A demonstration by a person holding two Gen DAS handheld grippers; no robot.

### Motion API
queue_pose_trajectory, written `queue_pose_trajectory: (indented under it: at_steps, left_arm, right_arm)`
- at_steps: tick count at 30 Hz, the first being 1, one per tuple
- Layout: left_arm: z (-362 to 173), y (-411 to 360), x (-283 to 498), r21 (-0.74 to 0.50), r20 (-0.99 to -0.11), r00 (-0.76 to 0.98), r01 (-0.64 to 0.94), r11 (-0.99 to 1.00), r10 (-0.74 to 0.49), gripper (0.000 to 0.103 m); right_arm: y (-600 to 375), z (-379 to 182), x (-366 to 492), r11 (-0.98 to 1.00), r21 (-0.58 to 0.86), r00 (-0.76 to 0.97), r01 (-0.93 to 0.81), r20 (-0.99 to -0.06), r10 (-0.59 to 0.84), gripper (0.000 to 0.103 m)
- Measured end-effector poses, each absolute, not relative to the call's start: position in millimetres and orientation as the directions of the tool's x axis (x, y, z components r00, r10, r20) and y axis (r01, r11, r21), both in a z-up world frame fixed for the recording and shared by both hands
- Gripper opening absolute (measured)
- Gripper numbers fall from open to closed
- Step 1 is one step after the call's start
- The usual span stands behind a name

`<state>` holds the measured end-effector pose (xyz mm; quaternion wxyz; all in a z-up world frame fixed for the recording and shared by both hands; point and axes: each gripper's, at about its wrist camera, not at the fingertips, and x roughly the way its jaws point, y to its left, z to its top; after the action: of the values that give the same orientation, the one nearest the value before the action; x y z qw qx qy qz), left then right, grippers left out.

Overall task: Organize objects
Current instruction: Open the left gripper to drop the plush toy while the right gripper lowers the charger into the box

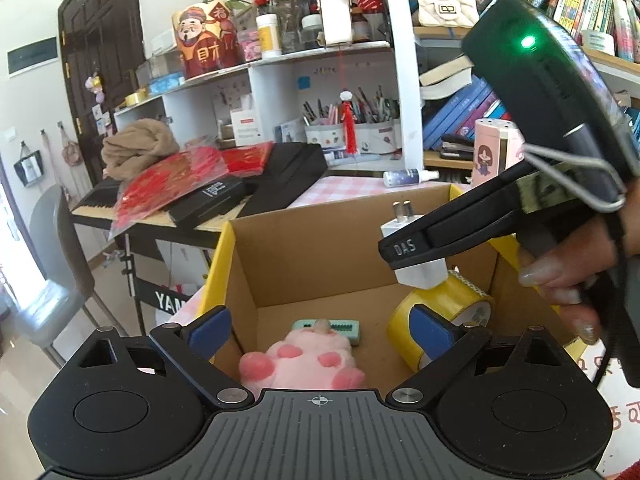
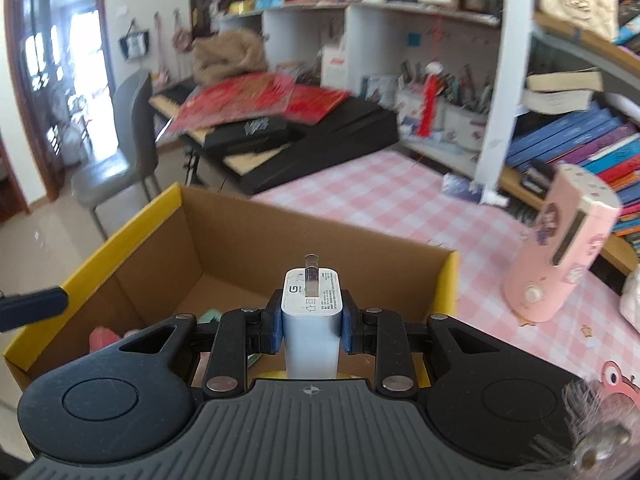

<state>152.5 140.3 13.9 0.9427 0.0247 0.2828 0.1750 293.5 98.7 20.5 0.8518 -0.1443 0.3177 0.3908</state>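
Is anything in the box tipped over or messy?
A little. The pink plush toy lies on its back, paws up, partly on top of the green thing. The yellow tape roll rests on its side against the cardboard box wall. The white charger is not in yet; the right gripper holds it above.

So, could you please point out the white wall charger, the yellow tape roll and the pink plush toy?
white wall charger (image 2: pixel 311 300): right wrist view, top face.
yellow tape roll (image 1: pixel 440 300): left wrist view, outer band.
pink plush toy (image 1: pixel 308 356): left wrist view, belly.
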Motion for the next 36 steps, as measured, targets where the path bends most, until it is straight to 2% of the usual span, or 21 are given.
queue_pose_trajectory:
  at_steps: [6,11,30,36]
  left_arm:
    - [13.4,144.1,146.7,0.147,-0.525,0.769,-0.340,0.929,0.364,0.097]
    - [13.2,145.4,141.5,0.140,-0.525,0.766,-0.352,0.925,0.371,0.097]
    - [13.0,150.3,131.0,0.133,-0.529,0.756,-0.375,0.917,0.386,0.097]
    - [13.7,150.3,128.4,0.132,-0.526,0.757,-0.376,0.917,0.386,0.097]
  right_arm:
    - [110.9,17.8,287.5,0.621,-0.041,0.487,-0.783,-0.662,0.570,0.025]
    - [118.8,23.0,282.0,0.590,-0.058,0.486,-0.805,-0.633,0.602,0.025]
    - [148.2,-0.3,282.1,0.476,-0.072,0.356,-0.877,-0.761,0.542,0.025]
    - [150.8,-2.5,282.5,0.482,-0.083,0.363,-0.872,-0.770,0.525,0.025]
